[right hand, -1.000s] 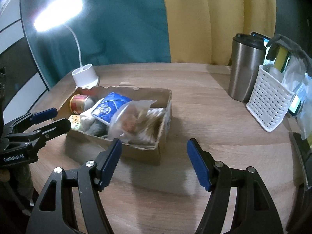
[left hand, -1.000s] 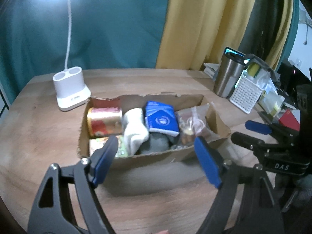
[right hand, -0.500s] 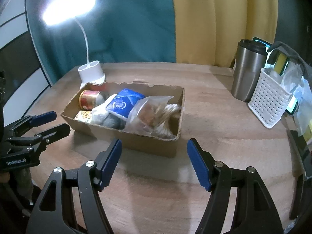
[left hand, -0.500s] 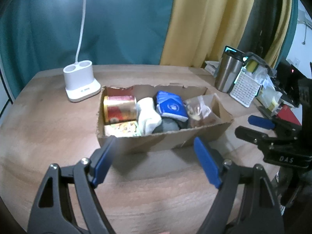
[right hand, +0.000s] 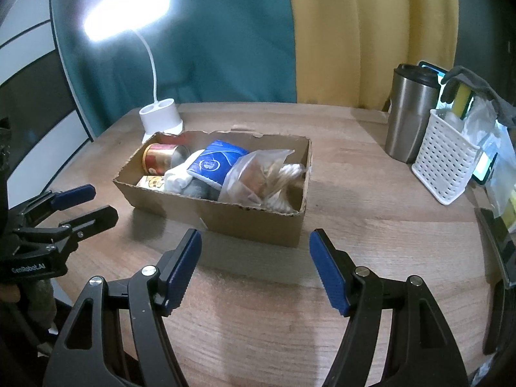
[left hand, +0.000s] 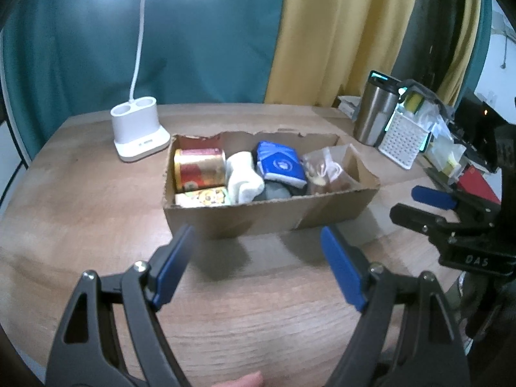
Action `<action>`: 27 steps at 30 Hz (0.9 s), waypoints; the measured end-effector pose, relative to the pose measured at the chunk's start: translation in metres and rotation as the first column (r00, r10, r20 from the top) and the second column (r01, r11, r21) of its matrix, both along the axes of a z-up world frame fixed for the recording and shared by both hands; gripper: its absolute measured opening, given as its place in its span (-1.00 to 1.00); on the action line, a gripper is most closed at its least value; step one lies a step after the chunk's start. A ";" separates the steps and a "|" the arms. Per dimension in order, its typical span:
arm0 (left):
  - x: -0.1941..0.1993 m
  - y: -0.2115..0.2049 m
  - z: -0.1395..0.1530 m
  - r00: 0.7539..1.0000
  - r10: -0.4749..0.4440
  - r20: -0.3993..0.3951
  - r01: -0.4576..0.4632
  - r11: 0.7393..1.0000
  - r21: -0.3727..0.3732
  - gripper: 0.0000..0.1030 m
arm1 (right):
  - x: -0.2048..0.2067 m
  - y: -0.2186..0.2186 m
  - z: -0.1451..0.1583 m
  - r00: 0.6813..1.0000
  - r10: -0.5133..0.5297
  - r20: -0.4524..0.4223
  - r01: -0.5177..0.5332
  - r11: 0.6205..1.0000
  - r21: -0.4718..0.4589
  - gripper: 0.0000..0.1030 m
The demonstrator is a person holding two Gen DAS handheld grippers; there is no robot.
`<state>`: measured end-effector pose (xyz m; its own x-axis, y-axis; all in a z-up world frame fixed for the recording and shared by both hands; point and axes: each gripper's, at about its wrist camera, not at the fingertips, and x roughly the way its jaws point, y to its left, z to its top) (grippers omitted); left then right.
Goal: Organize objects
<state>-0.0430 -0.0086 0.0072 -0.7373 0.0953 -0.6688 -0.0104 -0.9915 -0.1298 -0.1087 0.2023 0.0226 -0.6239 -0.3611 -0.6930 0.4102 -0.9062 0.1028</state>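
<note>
Box: brown cardboard box [left hand: 267, 216] with torn edges; it sits on the wooden table [left hand: 80, 200], in the middle of both views; it is open on top and full of things
Can: red and gold can [left hand: 199, 169] lying on its side; at the 9 o'clock end of the box in the left view
Small pack: a little yellow printed pack [left hand: 203, 197] sits just below the can, against the near wall of the box
Sock: white sock [left hand: 242, 177] lies right next to the can, toward 3 o'clock from it
Blue pack: blue and white pack [left hand: 280, 164] rests on top of the pile, near the middle of the box
Bag: clear plastic bag [right hand: 258, 177] with brown bits inside; at the 3 o'clock end of the box
Lamp: white lamp [left hand: 139, 129], switched on; it stands at 10 o'clock from the box, near it but not touching
Cup: shiny metal cup [right hand: 409, 116] with a dark lid; at 2 o'clock from the box, well apart from it
Basket: white basket [right hand: 446, 167] with holes; just beside the cup
Left gripper: left gripper [left hand: 254, 258] hangs over bare table at 6 o'clock from the box; blue fingers [left hand: 174, 258] spread wide; nothing between them
Right gripper: right gripper [right hand: 254, 258] hangs at 6 o'clock from the box too; fingers spread apart; holding nothing
</note>
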 end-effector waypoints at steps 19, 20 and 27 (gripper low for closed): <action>-0.004 -0.005 -0.002 1.000 0.013 0.010 -0.013 1.000 0.013 0.59 | -0.001 -0.002 -0.010 0.999 0.017 0.029 -0.017 1.000 -0.002 0.41; -0.005 -0.006 -0.002 1.000 0.012 0.010 -0.012 1.000 0.015 0.59 | -0.001 -0.003 -0.010 0.999 0.020 0.029 -0.020 1.000 -0.001 0.41; -0.005 -0.005 -0.002 1.000 0.012 0.011 -0.012 1.000 0.014 0.59 | -0.002 -0.004 -0.010 0.999 0.023 0.030 -0.023 1.000 -0.003 0.41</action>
<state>-0.0480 -0.0138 0.0051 -0.7313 0.0959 -0.6753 0.0031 -0.9896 -0.1438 -0.1104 0.1980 0.0126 -0.5942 -0.3772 -0.7104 0.4277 -0.8962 0.1181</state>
